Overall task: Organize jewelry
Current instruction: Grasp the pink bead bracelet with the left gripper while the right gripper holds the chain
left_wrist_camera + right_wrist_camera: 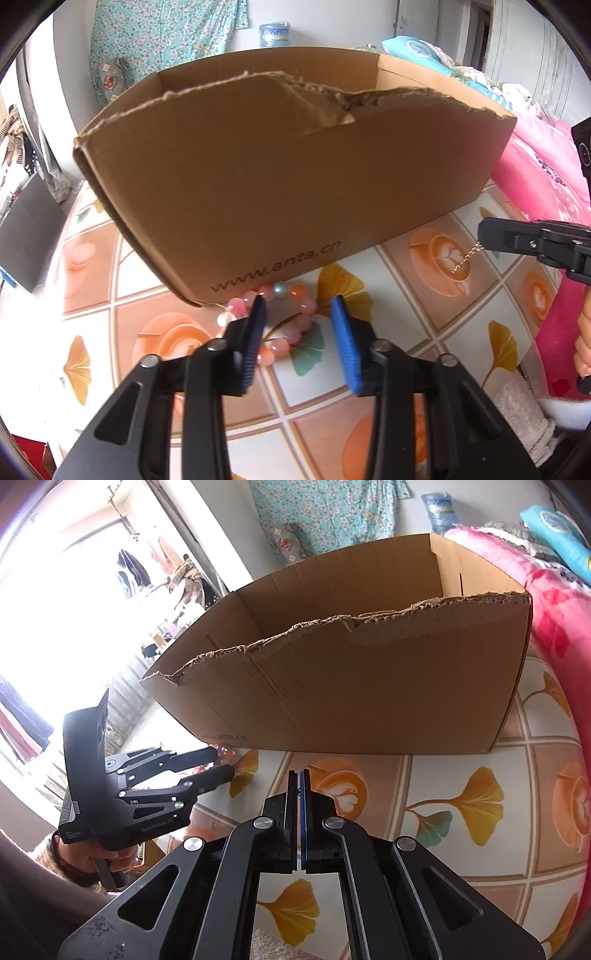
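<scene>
Two grippers work by the cardboard box (288, 177); left gripper (299, 306) fingers, partly spread, straddle the bead bracelet (284, 325) on the desk, likely to grab it; right gripper (299, 775), pinched together, dangles a gold chain (466, 258), presumably for boxing

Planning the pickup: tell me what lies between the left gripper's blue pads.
In the left wrist view, the left gripper straddles part of the pink beaded bracelet on the patterned tablecloth.

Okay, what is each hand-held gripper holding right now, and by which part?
The right hand-held gripper is shut on one end of a thin gold chain, which dangles below. The left hand-held gripper straddles the pink bead bracelet, not gripping it.
</scene>
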### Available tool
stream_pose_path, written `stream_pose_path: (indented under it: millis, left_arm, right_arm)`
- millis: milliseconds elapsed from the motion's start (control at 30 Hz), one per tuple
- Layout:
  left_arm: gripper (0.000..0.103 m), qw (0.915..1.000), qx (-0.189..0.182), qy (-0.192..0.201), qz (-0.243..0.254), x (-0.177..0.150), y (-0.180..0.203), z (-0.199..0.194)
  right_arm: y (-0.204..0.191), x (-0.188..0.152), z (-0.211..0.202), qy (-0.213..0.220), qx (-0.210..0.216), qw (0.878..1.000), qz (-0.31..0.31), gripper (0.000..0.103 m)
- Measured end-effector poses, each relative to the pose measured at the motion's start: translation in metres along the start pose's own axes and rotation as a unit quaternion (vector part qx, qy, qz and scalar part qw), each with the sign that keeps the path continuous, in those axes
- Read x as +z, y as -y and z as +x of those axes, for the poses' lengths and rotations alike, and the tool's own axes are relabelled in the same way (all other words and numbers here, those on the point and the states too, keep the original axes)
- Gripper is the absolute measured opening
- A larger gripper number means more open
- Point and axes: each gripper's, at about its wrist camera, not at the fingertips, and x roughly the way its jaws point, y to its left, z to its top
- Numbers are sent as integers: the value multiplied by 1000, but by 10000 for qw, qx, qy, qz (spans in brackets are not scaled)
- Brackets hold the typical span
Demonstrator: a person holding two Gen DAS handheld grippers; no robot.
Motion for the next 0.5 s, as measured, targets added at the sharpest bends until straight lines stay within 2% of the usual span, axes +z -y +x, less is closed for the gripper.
stream_pose_path:
  millis: [33,100,133,500]
  left_arm:
    - [26,10000,33,6,-5,0,-1,-1]
    - [13,10000,26,4,-21,-1,-3,-1]
    - [9,10000,1,0,-5,-4,-6,-4]
    - [9,9992,-351,-91,183,-11,18,-10]
  right_arm:
    - [0,0,0,8,-5,10000,4,0]
    - [1,-1,-1,15,-3,10000,28,0]
    - [1,-2,-1,21,-3,10000,39,0]
    - [5,-3,-3,41,-4,9999,121,0]
